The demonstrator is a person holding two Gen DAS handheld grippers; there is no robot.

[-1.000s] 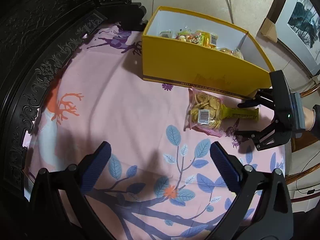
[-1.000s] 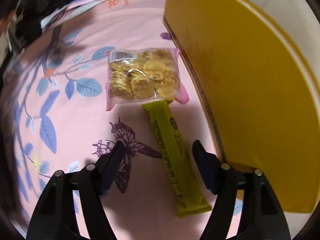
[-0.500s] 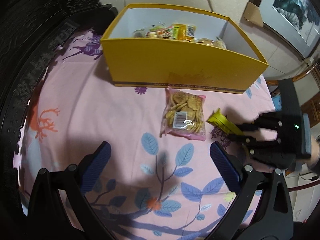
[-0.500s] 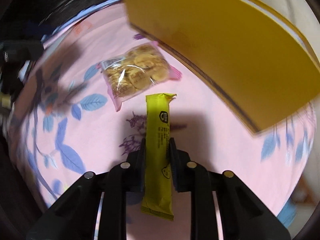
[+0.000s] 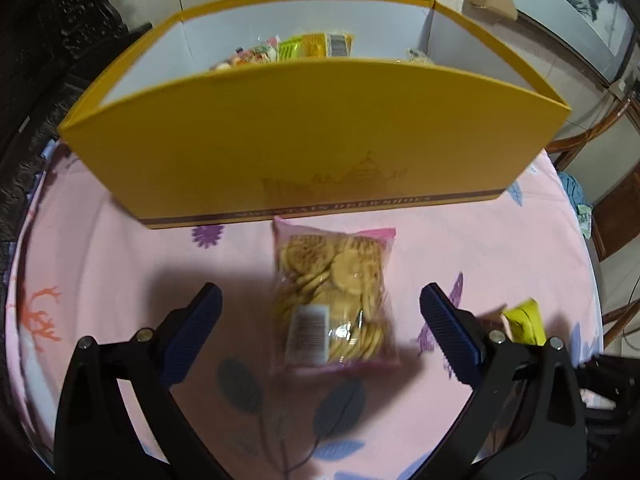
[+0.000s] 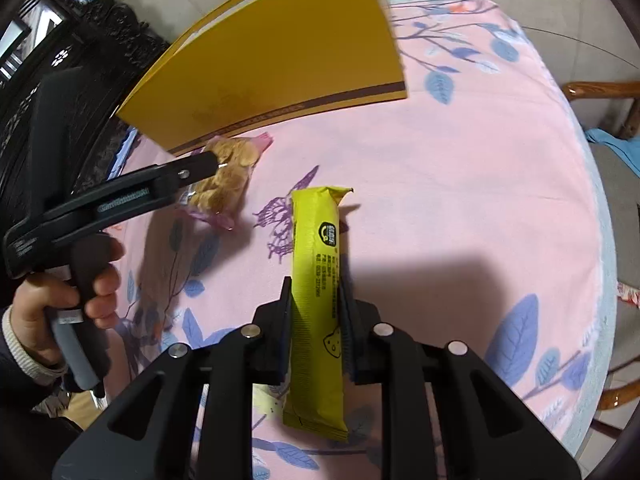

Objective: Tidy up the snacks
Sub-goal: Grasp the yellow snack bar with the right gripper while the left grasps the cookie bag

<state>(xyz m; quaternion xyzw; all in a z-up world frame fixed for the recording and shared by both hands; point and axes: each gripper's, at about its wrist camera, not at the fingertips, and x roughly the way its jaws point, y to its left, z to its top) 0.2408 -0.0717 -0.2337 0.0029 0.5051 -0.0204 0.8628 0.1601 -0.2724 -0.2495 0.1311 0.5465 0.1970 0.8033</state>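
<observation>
A clear pink-edged bag of round biscuits (image 5: 334, 300) lies on the pink tablecloth just in front of the yellow box (image 5: 312, 140). My left gripper (image 5: 320, 324) is open, its blue-padded fingers either side of the bag's near end, just above it. The bag also shows in the right wrist view (image 6: 228, 176), partly hidden by the left gripper (image 6: 120, 196). My right gripper (image 6: 316, 300) is shut on a long yellow snack bar (image 6: 316, 276) and holds it above the cloth. The bar's tip shows in the left wrist view (image 5: 524, 320).
The yellow box holds several wrapped snacks (image 5: 296, 48) at its far side. The round table (image 6: 480, 168) has a pink floral cloth. Dark carved furniture (image 6: 100, 20) stands at the left. Wooden chairs (image 6: 608, 92) stand at the table's right edge.
My left gripper has moved forward and down over the biscuit bag. My right gripper closed on the yellow bar, lifted it off the cloth and swung right.
</observation>
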